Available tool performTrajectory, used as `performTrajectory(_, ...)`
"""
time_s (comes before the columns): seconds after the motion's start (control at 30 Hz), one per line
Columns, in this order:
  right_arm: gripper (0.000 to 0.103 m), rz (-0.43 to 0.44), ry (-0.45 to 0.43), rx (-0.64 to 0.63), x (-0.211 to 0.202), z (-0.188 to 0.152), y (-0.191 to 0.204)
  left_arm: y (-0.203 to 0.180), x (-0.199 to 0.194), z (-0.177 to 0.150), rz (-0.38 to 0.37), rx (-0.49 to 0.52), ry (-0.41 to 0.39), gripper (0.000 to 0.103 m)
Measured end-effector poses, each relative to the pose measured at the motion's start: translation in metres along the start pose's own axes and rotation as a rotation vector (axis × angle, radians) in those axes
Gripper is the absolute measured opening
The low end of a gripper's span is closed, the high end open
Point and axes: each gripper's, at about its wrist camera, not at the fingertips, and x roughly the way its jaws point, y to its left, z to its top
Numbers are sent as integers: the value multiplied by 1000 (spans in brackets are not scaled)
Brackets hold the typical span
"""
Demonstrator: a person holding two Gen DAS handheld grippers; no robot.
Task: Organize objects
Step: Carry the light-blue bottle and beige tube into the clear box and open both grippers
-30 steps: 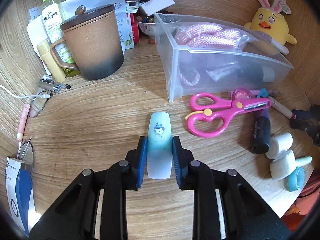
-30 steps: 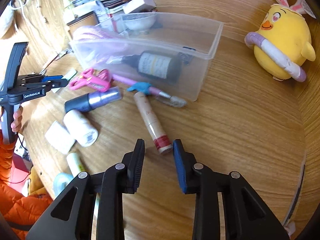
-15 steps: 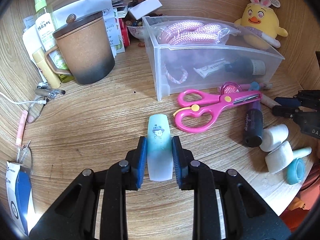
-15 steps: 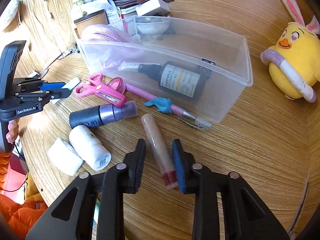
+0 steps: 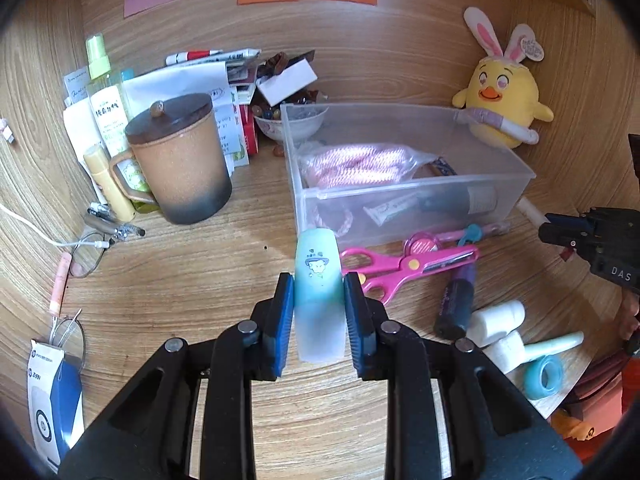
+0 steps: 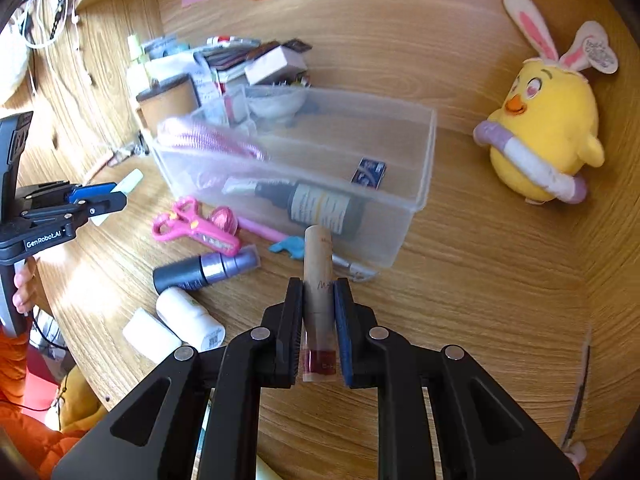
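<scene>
My left gripper [image 5: 319,280] is shut on a pale blue-to-white tube [image 5: 318,280] with a cartoon print, lifted above the desk. My right gripper [image 6: 318,290] is shut on a beige cosmetic tube with a red base [image 6: 318,300], also raised off the wood. A clear plastic bin [image 5: 400,200] [image 6: 416,184] stands ahead, with pink rope [image 5: 356,164], a dark bottle [image 6: 320,206] and a small tube inside. In front of it lie pink scissors [image 5: 408,266] [image 6: 196,224], a purple-black tube [image 5: 454,304] [image 6: 208,270], white bottles [image 5: 496,316] [image 6: 188,318] and a teal ring [image 5: 542,374].
A lidded brown mug [image 5: 180,164], a spray bottle [image 5: 106,100], papers and a small bowl [image 5: 296,124] crowd the back left. A yellow plush chick [image 5: 500,100] [image 6: 540,128] sits at the back right. Glasses [image 5: 86,254] and a cable lie left. A person's orange sleeve [image 6: 16,360] is at the left edge.
The right gripper closed on the beige tube and lifted it off the desk. The left gripper rose with the blue tube and tilted up, bringing the back wall into view.
</scene>
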Motion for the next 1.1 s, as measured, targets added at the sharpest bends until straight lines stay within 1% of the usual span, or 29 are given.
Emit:
performTrajectory(0.2,14,9,-90,20,-20,21,-4,-13,-14,25,-38,-4,-83,24)
performTrajectory(0.33,14,9,-146,27,-28,35,-3,-20,-17,40,-59,5,-119,24)
performTrajectory(0.43,14,27,-166,35,-29,45,-6,-29,-16,52,-69,20,-139,24)
performTrajectory(0.53,14,53,-164,39,-22,55,-10,-38,-12,66,-80,35,-146,24)
performTrajectory(0.7,14,28,-131,25,1,66,-10,-51,4,85,-116,55,-122,24)
performTrajectory(0.8,14,9,-99,28,18,70,-14,-60,19,92,-139,72,-93,24)
performTrajectory(0.97,14,-11,-43,31,45,72,-19,-76,46,99,-146,110,-31,24)
performTrajectory(1.1,14,-17,-18,33,57,72,-21,-82,65,101,-143,124,11,24)
